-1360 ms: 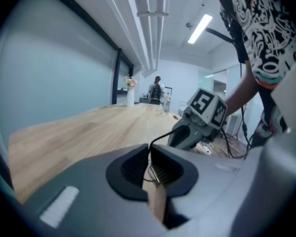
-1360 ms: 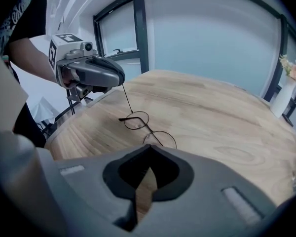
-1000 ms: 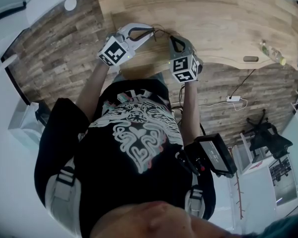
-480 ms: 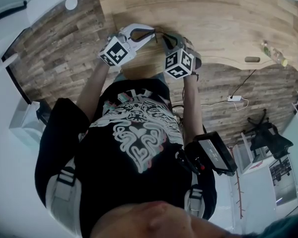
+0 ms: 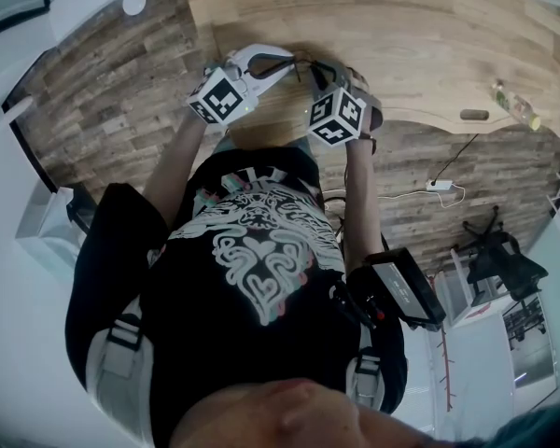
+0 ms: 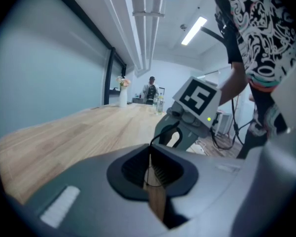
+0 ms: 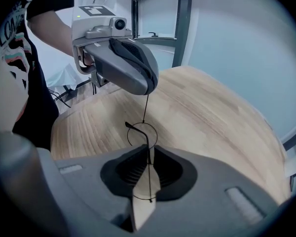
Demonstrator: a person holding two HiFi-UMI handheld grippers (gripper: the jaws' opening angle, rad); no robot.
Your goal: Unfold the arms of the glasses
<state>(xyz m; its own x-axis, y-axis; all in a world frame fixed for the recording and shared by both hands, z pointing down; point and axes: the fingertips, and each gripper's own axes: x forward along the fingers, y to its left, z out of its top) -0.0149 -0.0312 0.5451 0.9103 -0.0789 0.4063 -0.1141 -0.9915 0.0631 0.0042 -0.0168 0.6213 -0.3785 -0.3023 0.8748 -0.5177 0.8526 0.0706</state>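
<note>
The left tool point(image 6: 150, 154) and right tool point(image 7: 149, 154) each pinch the wire glasses point(image 7: 142, 134) above the worktop point(image 7: 202, 122). Unfolding looks under way. The next move probably calls for swinging one arm gently outward.

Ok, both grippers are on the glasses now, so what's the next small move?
Probably ease the left gripper slightly away from the right gripper, swinging its pinched arm wider. Both are shut on the thin wire glasses over the table, and that arm runs straight between them; a slow pull seems safest.
</note>
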